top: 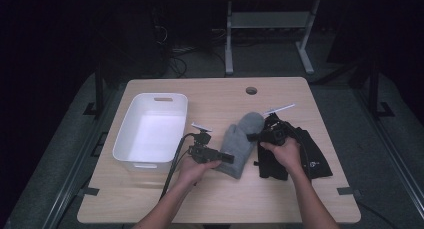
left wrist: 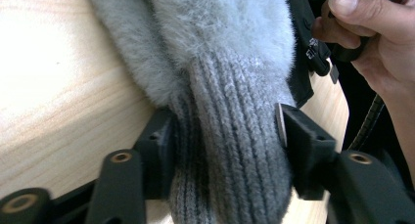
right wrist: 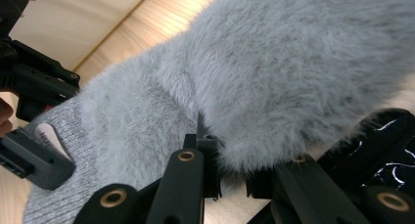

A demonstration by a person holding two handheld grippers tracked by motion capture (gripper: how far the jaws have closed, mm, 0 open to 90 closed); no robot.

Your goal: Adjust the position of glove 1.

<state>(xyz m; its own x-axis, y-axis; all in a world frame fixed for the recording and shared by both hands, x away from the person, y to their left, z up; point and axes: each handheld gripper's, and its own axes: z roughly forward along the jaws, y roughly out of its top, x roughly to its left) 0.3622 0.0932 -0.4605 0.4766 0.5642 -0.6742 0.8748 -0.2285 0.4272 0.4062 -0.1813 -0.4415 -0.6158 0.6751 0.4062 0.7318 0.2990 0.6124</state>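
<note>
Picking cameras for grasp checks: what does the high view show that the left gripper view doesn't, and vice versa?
High view adds the white bin at the table's left, the round hole near the far edge, and both forearms. Left gripper view adds the close-up: the left gripper with its pads pressed on the ribbed cuff from both sides. Shared: grey mitten, black glove, wooden table, right hand.
</note>
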